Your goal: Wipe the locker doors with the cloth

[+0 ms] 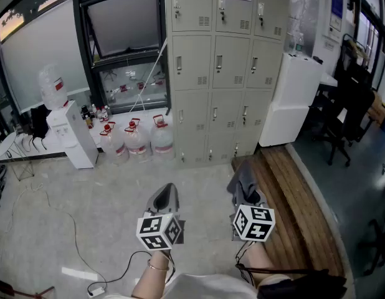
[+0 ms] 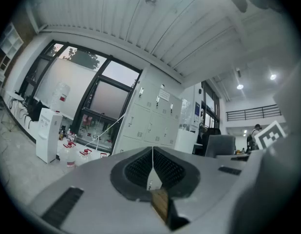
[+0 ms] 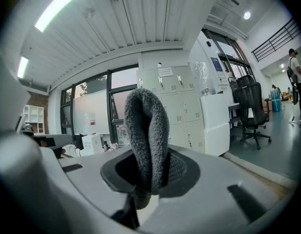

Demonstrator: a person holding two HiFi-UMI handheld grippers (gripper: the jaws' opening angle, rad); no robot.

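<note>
The beige lockers [image 1: 225, 67] stand against the far wall, a few steps ahead; the same lockers [image 2: 148, 123] show small in the left gripper view and the lockers [image 3: 177, 113] again in the right gripper view. My right gripper [image 1: 245, 185] is shut on a grey cloth [image 3: 146, 140], folded and sticking up between its jaws; the cloth [image 1: 242, 180] shows dark above the marker cube. My left gripper [image 1: 164, 199] is shut and holds nothing, jaws meeting at a thin line [image 2: 152, 167]. Both grippers are well short of the lockers.
A wooden bench [image 1: 291, 204] runs along my right. A white cabinet [image 1: 291, 98] stands beside the lockers. Several water jugs [image 1: 136, 141] and a white dispenser [image 1: 73, 132] sit at the left under the window. A cable [image 1: 86, 254] trails on the floor. Office chairs [image 1: 345, 114] stand right.
</note>
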